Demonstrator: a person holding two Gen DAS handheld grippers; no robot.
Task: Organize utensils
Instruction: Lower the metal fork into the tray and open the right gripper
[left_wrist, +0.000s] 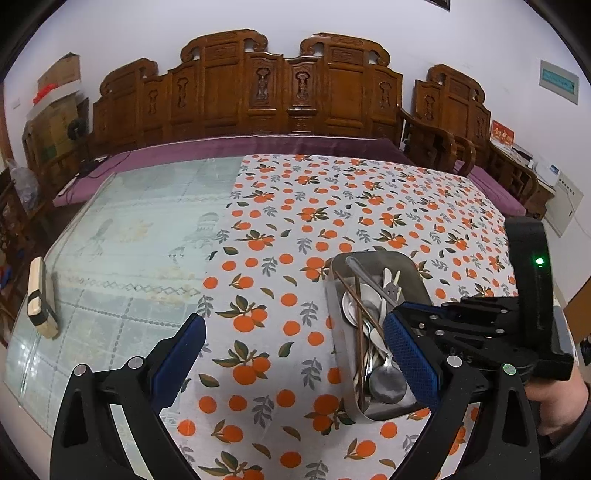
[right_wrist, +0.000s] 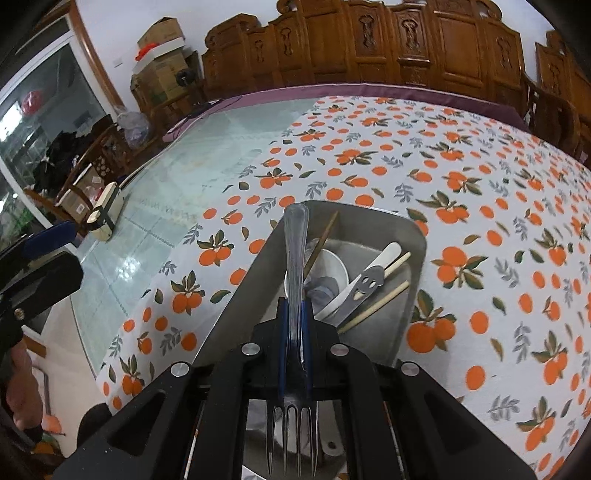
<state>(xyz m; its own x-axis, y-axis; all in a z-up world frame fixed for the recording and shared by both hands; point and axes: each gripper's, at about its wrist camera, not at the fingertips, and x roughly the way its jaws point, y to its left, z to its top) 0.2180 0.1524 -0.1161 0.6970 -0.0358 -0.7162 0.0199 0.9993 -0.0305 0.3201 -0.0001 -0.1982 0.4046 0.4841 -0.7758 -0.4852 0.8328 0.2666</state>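
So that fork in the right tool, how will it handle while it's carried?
The fork looks like rigid polished metal, so it likely won't bend. The right tool pinches only its narrow neck, so the smooth steel could slip or pivot. Its long handle sticks forward, so it might swing.

I see the metal tray (right_wrist: 413, 236) on the patterned cloth (left_wrist: 295, 229), spoons (left_wrist: 384, 380) and chopsticks (left_wrist: 358, 332) in it, a fork (right_wrist: 295, 258) clamped over it, a wooden block (left_wrist: 40, 299) far left on the glass tabletop (left_wrist: 129, 229).

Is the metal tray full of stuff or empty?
Not empty. The metal tray holds a pile of spoons, brown chopsticks and a smiley-face utensil lying loose inside it.
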